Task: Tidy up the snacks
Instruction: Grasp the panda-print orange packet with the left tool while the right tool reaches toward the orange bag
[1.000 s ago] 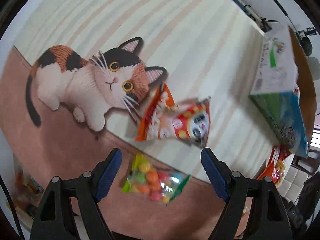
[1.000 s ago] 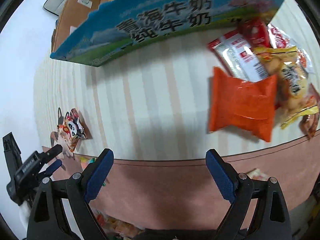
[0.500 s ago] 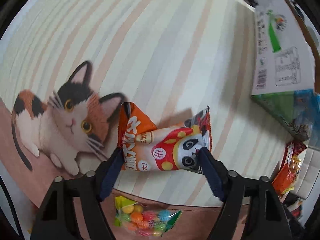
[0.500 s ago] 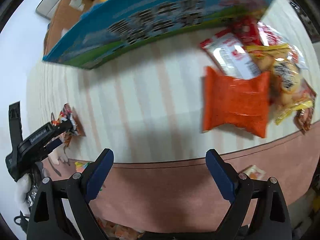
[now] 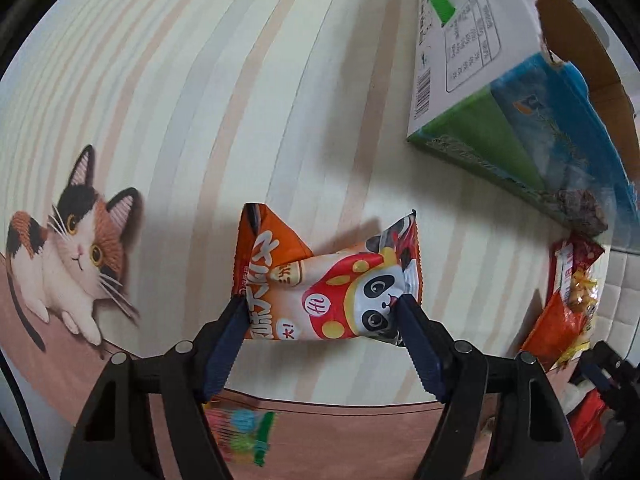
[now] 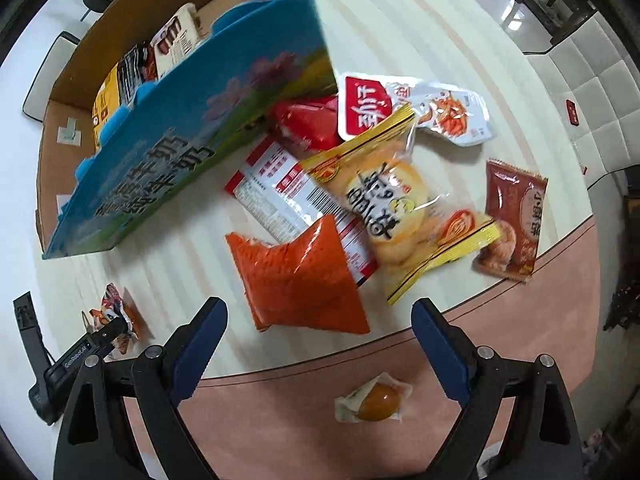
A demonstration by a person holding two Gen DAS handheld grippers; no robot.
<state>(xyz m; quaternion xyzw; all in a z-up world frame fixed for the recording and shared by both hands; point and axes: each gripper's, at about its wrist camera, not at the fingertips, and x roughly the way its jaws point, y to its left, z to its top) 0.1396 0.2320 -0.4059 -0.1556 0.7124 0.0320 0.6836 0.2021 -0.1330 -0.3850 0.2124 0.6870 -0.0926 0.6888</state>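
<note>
Pinching the panda snack packet (image 5: 328, 292), left claw (image 5: 320, 320) points down.

Panda snack packet (image 5: 328, 288): orange and red, crumpled, lying flat on striped cloth. Milk carton box (image 6: 192, 128): blue-green, open top, snack packs inside, far left. Just right of it, a heap: plain orange bag (image 6: 300, 276) nearest, yellow-edged pastry pack (image 6: 396, 208) overlapping a white-red pack (image 6: 280, 188); brown sachet (image 6: 514, 220) at the right edge.
</note>
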